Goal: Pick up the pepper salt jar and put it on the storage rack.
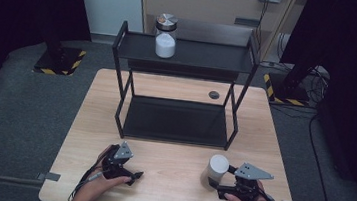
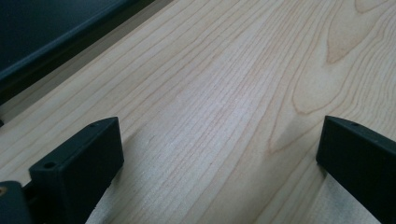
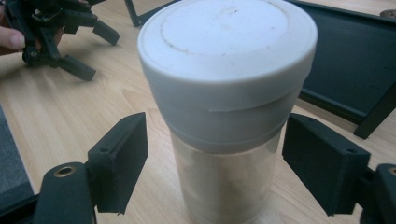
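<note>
white-lidded jar [image 3: 224,93] stands between the right hand-held gripper [image 3: 215,163] jaws, parted and not touching it

No words, numbers, labels or brand marks can be read anywhere in these pictures
</note>
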`<action>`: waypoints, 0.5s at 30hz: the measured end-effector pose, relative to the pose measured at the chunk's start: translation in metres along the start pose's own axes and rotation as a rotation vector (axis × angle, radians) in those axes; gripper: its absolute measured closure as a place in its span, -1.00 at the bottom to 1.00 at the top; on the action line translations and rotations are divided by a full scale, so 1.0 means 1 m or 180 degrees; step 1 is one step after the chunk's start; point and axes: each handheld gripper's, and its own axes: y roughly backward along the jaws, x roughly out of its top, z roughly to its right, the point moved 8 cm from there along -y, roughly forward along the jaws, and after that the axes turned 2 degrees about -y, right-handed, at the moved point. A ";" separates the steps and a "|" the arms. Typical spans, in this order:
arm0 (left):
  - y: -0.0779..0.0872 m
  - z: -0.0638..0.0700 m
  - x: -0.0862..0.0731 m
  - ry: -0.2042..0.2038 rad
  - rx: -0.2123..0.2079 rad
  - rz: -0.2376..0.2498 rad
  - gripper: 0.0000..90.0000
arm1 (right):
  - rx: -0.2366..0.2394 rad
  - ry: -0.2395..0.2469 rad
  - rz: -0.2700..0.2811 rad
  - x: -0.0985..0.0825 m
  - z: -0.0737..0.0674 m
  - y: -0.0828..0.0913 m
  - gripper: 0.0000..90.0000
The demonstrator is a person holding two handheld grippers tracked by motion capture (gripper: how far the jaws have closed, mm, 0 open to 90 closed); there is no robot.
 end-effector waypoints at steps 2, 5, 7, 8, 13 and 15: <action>0.000 0.000 0.000 0.0000 0.0000 0.0000 -1.00 | -0.0012 -0.0001 0.0018 0.000 0.000 -0.001 -0.47; 0.000 0.000 0.000 0.0001 -0.0001 0.0001 -1.00 | -0.0025 -0.0002 0.0076 -0.001 0.000 -0.003 -0.44; 0.000 0.000 0.000 0.0000 -0.0001 0.0001 -1.00 | -0.0041 0.0025 0.0103 -0.002 -0.002 -0.005 -0.42; 0.000 0.000 0.000 0.0001 -0.0001 0.0002 -1.00 | -0.0041 0.0025 0.0103 -0.002 -0.002 -0.005 -0.42; 0.000 0.000 0.000 0.0002 -0.0001 0.0003 -1.00 | -0.0095 0.0034 0.0181 -0.004 -0.004 -0.009 -0.37; 0.000 0.000 0.000 0.0002 -0.0001 0.0004 -1.00 | -0.0113 0.0041 0.0206 -0.005 -0.004 -0.010 -0.34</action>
